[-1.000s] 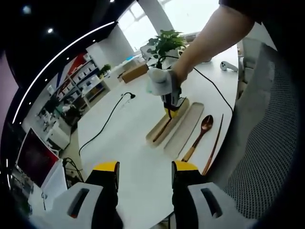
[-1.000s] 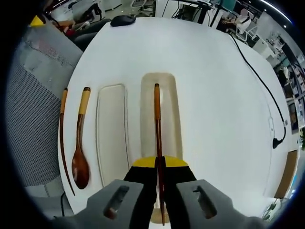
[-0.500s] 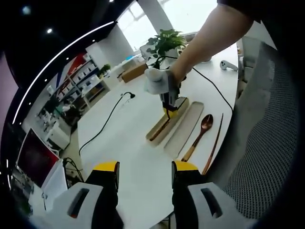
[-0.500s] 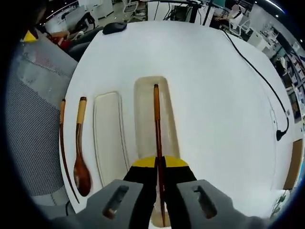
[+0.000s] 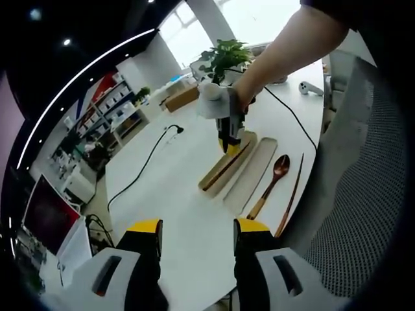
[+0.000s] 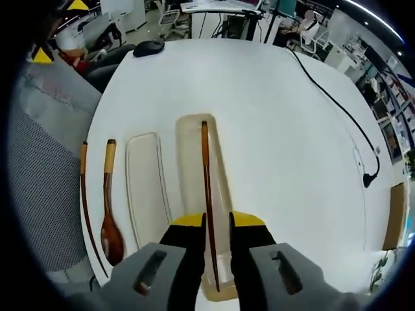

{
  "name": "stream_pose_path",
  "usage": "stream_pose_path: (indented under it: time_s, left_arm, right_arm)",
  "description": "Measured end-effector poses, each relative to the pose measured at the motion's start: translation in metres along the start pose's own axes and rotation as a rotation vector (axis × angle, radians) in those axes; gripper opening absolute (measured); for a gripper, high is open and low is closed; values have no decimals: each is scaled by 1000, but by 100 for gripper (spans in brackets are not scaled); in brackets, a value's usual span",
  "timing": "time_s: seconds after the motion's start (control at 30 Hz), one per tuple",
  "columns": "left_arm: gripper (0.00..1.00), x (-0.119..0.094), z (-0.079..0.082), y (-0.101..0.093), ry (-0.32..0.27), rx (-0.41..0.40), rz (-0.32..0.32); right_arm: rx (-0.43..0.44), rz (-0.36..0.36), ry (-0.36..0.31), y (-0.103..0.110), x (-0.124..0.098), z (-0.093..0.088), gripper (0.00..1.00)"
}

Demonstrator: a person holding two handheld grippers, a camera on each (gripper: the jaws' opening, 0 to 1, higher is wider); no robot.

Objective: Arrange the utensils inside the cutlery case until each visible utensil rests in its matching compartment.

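White tabletop (image 6: 279,129) spreads under both views, with an office of shelves and a potted plant (image 5: 224,58) behind in the left gripper view. Across the table runs a black cable (image 6: 331,97); a computer mouse (image 6: 148,48) sits at its far edge, and a mesh chair back (image 6: 42,168) stands against the near side.

On the table lies the cutlery case (image 6: 224,194), a pale tray, with its separate lid (image 6: 146,194) just beside it. One chopstick (image 6: 206,194) lies lengthwise inside the case. The spoon (image 6: 109,207) and the second chopstick (image 6: 85,201) rest on the bare table beyond the lid, side by side.

The right gripper (image 6: 216,223) hovers over the near end of the case, its jaws slightly parted on either side of the chopstick, not pinching it. The left gripper (image 5: 196,228) is held well back from the case, jaws wide apart and holding nothing.
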State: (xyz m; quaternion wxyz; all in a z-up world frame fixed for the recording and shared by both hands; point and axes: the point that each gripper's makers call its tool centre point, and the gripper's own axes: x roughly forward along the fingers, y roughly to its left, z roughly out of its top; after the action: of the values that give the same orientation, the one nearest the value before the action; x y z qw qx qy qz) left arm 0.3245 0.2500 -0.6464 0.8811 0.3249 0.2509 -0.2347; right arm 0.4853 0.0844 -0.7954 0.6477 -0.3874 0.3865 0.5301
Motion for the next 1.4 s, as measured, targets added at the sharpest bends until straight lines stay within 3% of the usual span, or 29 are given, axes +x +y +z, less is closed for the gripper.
stream_pose_path:
  time_s: [0.57,1.4]
  left_arm:
    - [45,1,0,-1,-1,17,1]
    - [44,0,1,0,-5,30,11]
  right_arm:
    - [48,-46,-38,1,-25,-6,13]
    - [39,-52,-76,34,-58,-19,18]
